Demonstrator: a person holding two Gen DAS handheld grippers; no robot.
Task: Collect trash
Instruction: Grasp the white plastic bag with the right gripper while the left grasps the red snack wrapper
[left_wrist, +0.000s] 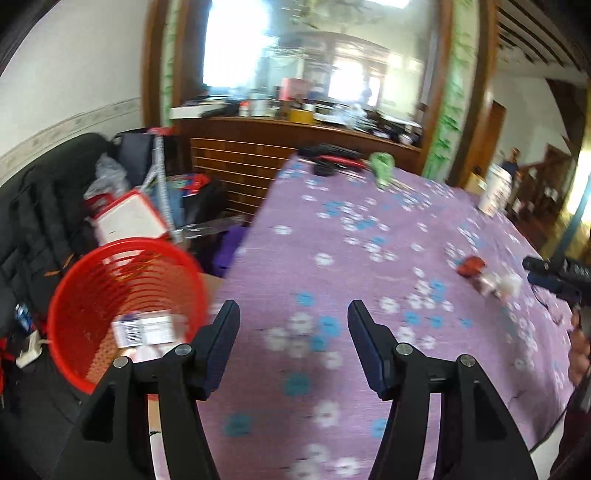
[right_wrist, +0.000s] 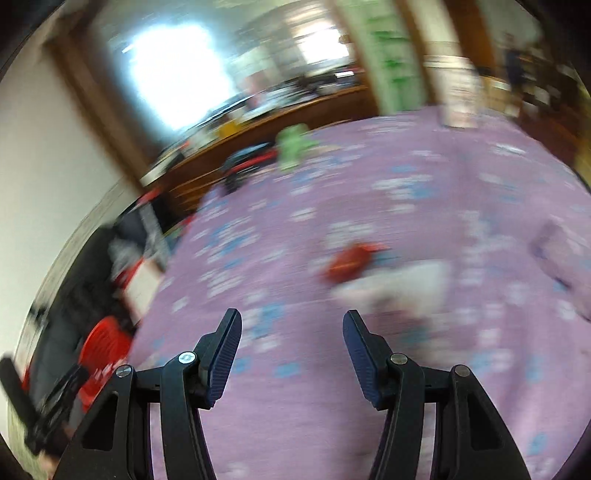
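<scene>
A red mesh waste basket (left_wrist: 125, 306) stands beside the table's left edge, with a white barcoded box (left_wrist: 144, 328) and other scraps inside. My left gripper (left_wrist: 293, 314) is open over the purple flowered tablecloth (left_wrist: 332, 229), nothing between its fingers. On the cloth to the right lie a red wrapper (left_wrist: 472, 266) and crumpled white paper (left_wrist: 508, 284). My right gripper (right_wrist: 291, 321) is open and empty, above the cloth, with the red wrapper (right_wrist: 351, 260) and white paper (right_wrist: 402, 286) just ahead to its right. The basket (right_wrist: 105, 349) shows at lower left in the blurred right wrist view.
A green crumpled item (left_wrist: 382, 168) and dark objects (left_wrist: 328, 155) lie at the table's far end, a white cup (left_wrist: 495, 190) at the far right. A black sofa (left_wrist: 40, 229) piled with clutter stands left of the basket. A wooden counter (left_wrist: 280, 129) stands behind.
</scene>
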